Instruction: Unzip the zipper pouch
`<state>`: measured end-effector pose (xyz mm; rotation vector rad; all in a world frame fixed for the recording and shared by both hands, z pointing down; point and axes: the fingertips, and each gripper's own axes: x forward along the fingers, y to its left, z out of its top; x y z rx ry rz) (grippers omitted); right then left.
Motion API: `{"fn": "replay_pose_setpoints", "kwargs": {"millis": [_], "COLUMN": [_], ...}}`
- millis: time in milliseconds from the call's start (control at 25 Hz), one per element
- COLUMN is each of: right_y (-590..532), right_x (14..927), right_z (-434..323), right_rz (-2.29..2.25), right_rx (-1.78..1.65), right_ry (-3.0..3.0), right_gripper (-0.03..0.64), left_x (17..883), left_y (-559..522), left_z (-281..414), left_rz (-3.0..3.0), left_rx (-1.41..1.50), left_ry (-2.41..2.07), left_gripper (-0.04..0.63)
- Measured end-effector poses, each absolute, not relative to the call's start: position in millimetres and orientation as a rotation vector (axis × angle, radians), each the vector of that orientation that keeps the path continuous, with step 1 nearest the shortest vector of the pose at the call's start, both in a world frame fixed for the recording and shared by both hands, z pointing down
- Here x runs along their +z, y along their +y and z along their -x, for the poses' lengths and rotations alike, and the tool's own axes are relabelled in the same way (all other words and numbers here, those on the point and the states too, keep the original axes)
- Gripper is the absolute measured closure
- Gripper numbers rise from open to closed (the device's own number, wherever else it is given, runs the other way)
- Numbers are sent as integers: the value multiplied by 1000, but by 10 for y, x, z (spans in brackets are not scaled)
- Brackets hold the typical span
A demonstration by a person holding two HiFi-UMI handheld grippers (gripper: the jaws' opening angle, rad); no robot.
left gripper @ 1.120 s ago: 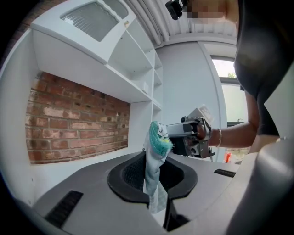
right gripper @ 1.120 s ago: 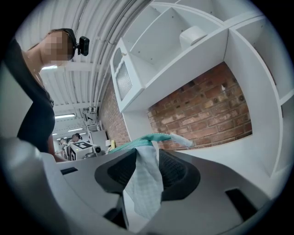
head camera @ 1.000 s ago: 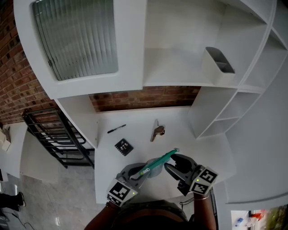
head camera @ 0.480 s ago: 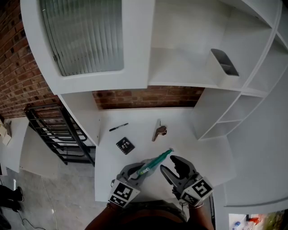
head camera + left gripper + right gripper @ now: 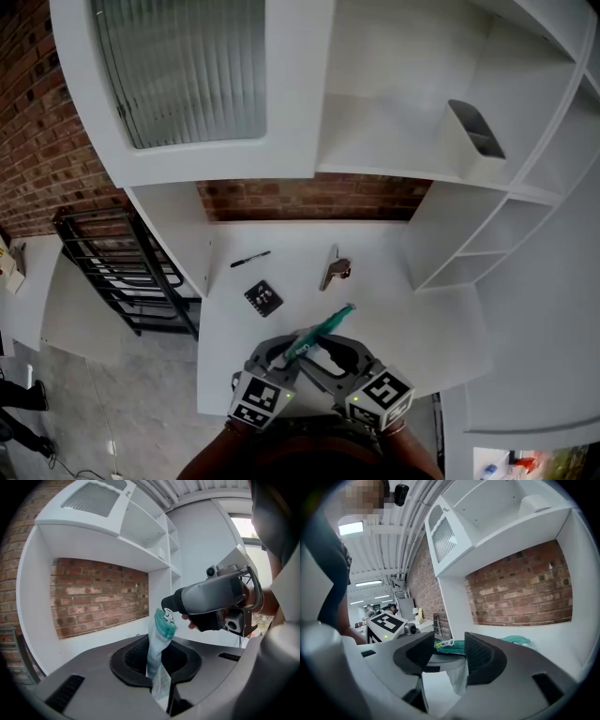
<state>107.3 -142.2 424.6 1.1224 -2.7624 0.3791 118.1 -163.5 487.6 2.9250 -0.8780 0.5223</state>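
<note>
1. Tabletop (image 5: pixel 422 328): white and broad, and the landmark for everything below.
2. Left gripper (image 5: pixel 157 670): above the tabletop's front edge, with its jaws pinched tight on the zipper pouch's (image 5: pixel 323 328) pale lower cloth.
3. Right gripper (image 5: pixel 445 651): above the same front edge, with its jaws narrowly apart. They straddle the pouch's teal end without pressing on it.
4. Zipper pouch: held clear above the tabletop's front. It looks light, thin and floppy, so it will probably buckle unless kept taut beside the zipper.
5. Zipper pull (image 5: pixel 442 643): a small metal tab, likely slippery. It is the best spot for the right gripper to pinch squarely.
</note>
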Motion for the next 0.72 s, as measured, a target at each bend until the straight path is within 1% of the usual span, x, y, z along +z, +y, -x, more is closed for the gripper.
{"fn": "replay_pose_setpoints", "kwargs": {"millis": [120, 200, 400, 520, 600, 720], "right_y": [-1386, -1362, -1395, -1397, -1412, -1432], "right_x": [4275, 4291, 4259, 4308, 4315, 4329], "right_z": [-973, -920, -916, -936, -930, -918], "right_rz": [-1079, -1062, -1102, -1105, -1105, -1140], "right_rx": [334, 369, 462, 462, 445, 414], "right_ry": [-2750, -2758, -2797, -2803, -2803, -2752], "right_gripper": [420, 430, 505, 524, 553, 576], "left_x": [4896, 4907, 4949, 4985, 4985, 4973], "left_y": [-1662, -1687, -1726, -1737, -1746, -1742], "left_z": [-1152, -1121, -1074, -1068, -1081, -1112], "left_rz": [-2919, -2903, -2884, -2871, -2871, -2882], "left_rx": [561, 568, 605, 625, 637, 654], "left_ry": [-905, -921, -940, -947, -942, -930], "left_gripper": [557, 557, 557, 557, 557, 557]}}
